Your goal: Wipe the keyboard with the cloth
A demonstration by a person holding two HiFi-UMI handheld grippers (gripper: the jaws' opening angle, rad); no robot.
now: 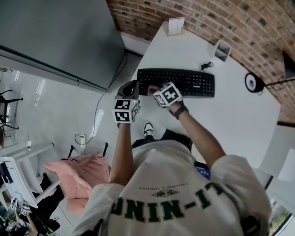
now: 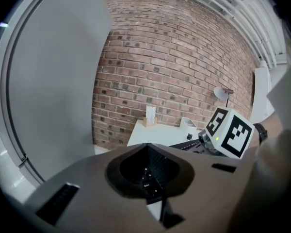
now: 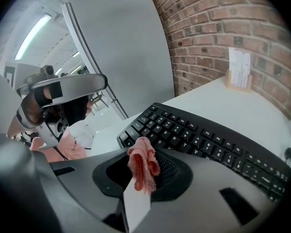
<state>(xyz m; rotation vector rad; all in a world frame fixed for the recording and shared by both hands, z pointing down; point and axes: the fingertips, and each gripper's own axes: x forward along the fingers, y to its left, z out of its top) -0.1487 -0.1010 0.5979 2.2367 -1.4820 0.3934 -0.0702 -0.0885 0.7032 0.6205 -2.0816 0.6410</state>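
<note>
1. Pink cloth [image 3: 141, 162], bunched into a small wad, is pinched between the jaws of the right gripper [image 3: 144, 179], which are closed on it.
2. That wad hangs over the left end of the black keyboard [image 3: 208, 140], near its front edge. No view shows whether it actually touches the keys.
3. From the head view, the keyboard [image 1: 176, 82] lies flat on the white table [image 1: 236, 117], its long side running left to right, with the right gripper [image 1: 153, 89] at its front-left corner.
4. The left gripper [image 2: 153, 181] has its jaws pressed together with nothing between them. In the head view it [image 1: 129, 88] is held at the table's left edge, just beside the keyboard's left end and apart from the keys.
5. The right gripper's marker cube [image 2: 230, 132] shows close at the right of the left gripper view — the two tools are near each other.
6. Further back on the table stand a small card holder [image 1: 176, 26] by the brick wall [image 1: 226, 9] and a white cup [image 1: 222, 50]. A round lamp head [image 1: 254, 82] is off the keyboard's right end.
7. A pink cushion [image 1: 81, 173] lies low at the person's left, well apart from the table.
</note>
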